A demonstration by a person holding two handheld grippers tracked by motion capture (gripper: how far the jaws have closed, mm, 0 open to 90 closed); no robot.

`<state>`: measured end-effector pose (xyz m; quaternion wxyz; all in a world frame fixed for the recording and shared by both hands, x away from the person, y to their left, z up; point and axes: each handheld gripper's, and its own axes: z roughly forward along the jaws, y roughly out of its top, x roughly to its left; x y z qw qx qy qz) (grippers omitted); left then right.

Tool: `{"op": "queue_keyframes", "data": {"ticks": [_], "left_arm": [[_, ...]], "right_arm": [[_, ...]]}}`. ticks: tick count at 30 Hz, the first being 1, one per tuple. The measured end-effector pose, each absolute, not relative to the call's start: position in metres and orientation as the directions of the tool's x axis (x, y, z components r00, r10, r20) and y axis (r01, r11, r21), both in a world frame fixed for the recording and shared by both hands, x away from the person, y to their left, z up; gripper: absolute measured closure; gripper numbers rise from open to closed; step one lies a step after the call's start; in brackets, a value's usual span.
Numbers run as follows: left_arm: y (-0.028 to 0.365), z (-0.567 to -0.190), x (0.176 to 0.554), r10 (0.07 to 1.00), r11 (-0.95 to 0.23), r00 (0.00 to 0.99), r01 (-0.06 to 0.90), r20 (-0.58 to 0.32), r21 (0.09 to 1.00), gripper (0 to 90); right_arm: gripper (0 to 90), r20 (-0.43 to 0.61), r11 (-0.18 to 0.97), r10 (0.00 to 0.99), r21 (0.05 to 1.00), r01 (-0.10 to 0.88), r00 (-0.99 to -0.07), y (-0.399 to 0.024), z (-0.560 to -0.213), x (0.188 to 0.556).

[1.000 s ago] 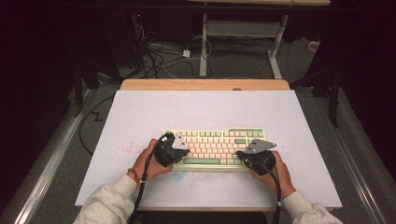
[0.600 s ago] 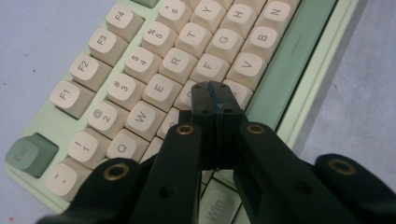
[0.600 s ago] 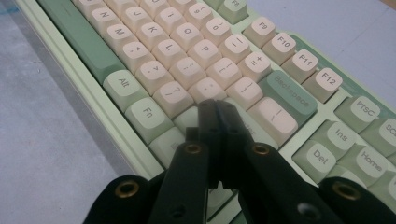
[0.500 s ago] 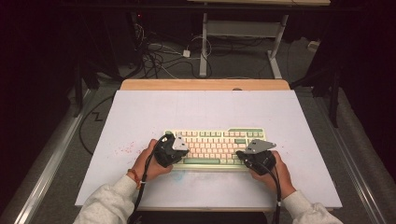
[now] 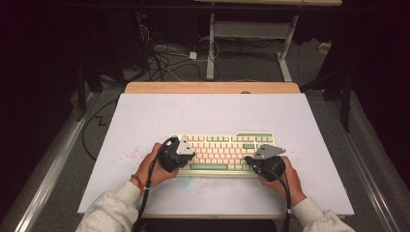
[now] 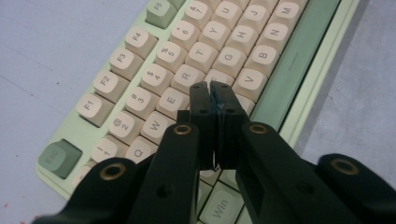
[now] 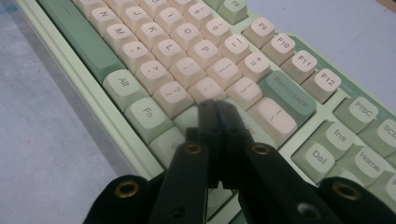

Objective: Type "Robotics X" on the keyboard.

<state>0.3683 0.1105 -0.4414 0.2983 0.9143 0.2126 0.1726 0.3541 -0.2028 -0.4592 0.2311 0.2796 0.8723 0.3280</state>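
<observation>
From the high view we see a cream and green keyboard (image 5: 225, 153) lying flat near the front of the white table (image 5: 145, 121). Our left claw (image 5: 189, 155) rests over its left end and our right claw (image 5: 247, 159) over its right end.

In the left gripper view, our left claw (image 6: 211, 86) is pressed together, pinching nothing, its tips over the keys near D and F.

In the right gripper view, our right claw (image 7: 215, 105) is likewise pressed together and empty, tips above the keys just below Backspace (image 7: 288, 92).

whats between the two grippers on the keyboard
In the high view, rows of cream keys and the green space bar lie between the left gripper and right gripper.
</observation>
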Motion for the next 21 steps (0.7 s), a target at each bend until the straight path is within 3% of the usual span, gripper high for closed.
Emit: {"op": "queue_keyframes", "data": {"ticks": [6, 12, 16, 21], "left_arm": [[0.114, -0.438, 0.369, 0.512, -0.707, 0.837, 0.282, 0.194, 0.649, 82.9], [0.116, -0.434, 0.369, 0.533, -0.685, 0.822, 0.278, 0.202, 0.674, 74.6], [0.116, -0.433, 0.369, 0.545, -0.678, 0.810, 0.273, 0.218, 0.682, 66.0], [0.114, -0.432, 0.366, 0.564, -0.668, 0.787, 0.257, 0.249, 0.698, 48.7]], "right_arm": [[90.0, -0.213, 0.628, 0.632, 0.704, 0.332, -0.746, -0.203, -0.457, 0.353], [90.0, -0.209, 0.606, 0.640, 0.729, 0.318, -0.739, -0.204, -0.448, 0.353], [90.0, -0.208, 0.589, 0.647, 0.747, 0.308, -0.734, -0.205, -0.442, 0.353], [86.2, -0.214, 0.576, 0.656, 0.761, 0.297, -0.723, -0.204, -0.439, 0.354]]}}
